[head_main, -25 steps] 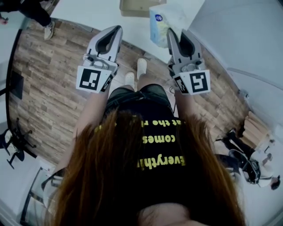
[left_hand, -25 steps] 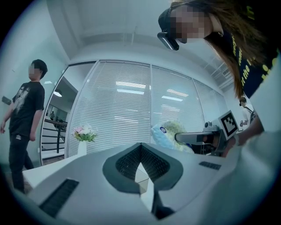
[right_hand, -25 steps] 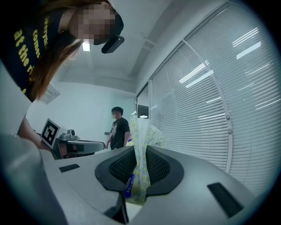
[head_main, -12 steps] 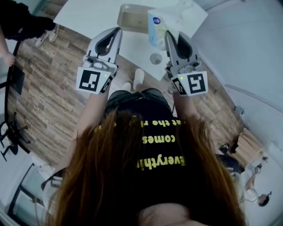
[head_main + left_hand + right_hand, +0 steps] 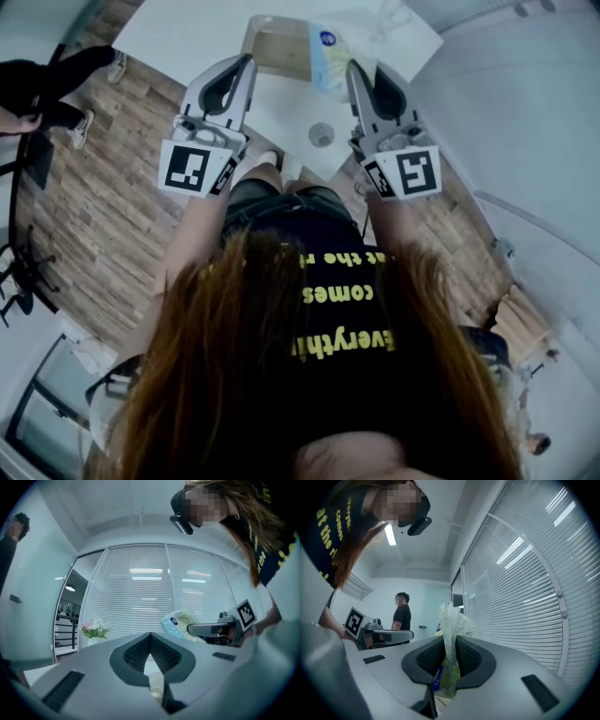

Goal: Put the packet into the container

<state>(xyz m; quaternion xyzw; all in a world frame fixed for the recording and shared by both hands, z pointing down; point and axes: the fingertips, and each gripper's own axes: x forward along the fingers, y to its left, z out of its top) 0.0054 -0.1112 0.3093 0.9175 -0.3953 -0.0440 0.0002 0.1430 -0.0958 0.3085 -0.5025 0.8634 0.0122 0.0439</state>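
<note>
One packet (image 5: 328,52) was held clamped in the right gripper (image 5: 352,69), the left gripper (image 5: 249,62) closed on nothing, and a carry to the container (image 5: 275,44) at ten o'clock, then release, was judged due.

Glossy crinkled plastic packet (image 5: 330,58), matt wood-plank floor (image 5: 103,187), smooth white table (image 5: 187,37)
</note>
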